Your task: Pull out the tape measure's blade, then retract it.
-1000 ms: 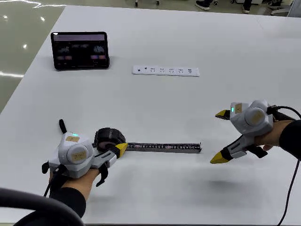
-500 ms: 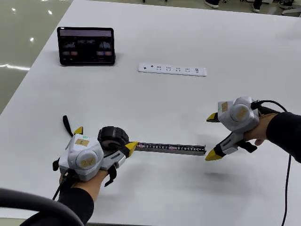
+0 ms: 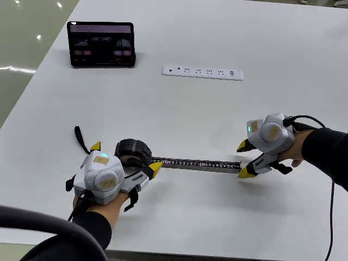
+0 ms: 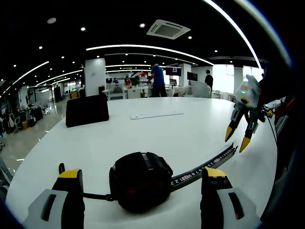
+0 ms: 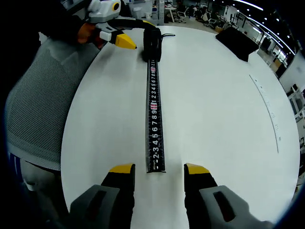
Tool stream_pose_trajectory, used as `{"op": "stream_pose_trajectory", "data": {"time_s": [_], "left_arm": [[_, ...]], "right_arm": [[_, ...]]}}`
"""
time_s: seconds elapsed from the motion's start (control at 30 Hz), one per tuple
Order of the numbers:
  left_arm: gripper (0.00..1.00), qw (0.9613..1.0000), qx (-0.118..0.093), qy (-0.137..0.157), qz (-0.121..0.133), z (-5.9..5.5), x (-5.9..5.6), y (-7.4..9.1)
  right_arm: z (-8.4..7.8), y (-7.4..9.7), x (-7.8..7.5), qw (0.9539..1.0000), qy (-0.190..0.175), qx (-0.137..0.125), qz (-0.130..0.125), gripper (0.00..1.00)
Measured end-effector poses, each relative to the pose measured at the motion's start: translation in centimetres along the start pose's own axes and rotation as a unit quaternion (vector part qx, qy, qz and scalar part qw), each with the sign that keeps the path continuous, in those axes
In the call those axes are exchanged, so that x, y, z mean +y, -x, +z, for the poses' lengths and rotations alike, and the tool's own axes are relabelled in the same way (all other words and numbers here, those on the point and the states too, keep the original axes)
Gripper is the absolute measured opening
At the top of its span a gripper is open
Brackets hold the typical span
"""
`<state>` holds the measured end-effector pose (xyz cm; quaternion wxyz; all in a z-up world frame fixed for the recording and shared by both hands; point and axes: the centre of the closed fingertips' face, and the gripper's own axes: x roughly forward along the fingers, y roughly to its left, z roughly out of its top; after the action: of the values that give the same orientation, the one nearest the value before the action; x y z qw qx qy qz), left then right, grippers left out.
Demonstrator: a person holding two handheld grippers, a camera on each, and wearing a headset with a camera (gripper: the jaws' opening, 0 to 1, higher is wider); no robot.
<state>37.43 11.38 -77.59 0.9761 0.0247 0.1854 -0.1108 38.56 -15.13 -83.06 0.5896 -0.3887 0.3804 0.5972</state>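
left gripper: fingers released, tape measure case between them | right gripper: fingers released, blade tip between them, flat on worktop | blade likely thin, springy, slick: pinch the end hook; light case could slide

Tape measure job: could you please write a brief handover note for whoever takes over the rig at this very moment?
Left tongs: open, one jaw on either side of the tape measure case, which sits on the table.
Right tongs: open, jaw tips flanking the free end of the blade, not clamped on it.
The blade lies flat on the table, drawn out from the case towards the right tongs.
Done: blade pulled out.
Left: retract it into the case.
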Motion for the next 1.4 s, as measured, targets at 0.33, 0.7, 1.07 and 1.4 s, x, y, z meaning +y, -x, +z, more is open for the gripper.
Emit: {"op": "stream_pose_trajectory", "data": {"time_s": [0.33,0.7,1.07,1.4], "left_arm": [[1.0,1.0,-0.001,0.007,0.001,0.0,0.1,0.0],[1.0,0.9999,-0.001,0.013,0.0,-0.1,0.1,0.0],[0.98,0.9997,0.006,0.023,0.004,-0.5,0.3,0.0],[0.85,0.9987,0.021,0.044,0.016,-0.9,0.5,-1.3]], "right_arm": [[-0.6,-0.3,0.1,0.9999,0.009,0.012,0.008,0.18],[-0.7,-0.8,0.6,0.9998,0.005,0.015,0.015,0.13],[-0.5,-0.8,0.8,0.9998,-0.001,0.018,0.011,0.12],[-0.4,-0.7,0.7,0.999,0.008,0.044,0.004,0.11]]}}
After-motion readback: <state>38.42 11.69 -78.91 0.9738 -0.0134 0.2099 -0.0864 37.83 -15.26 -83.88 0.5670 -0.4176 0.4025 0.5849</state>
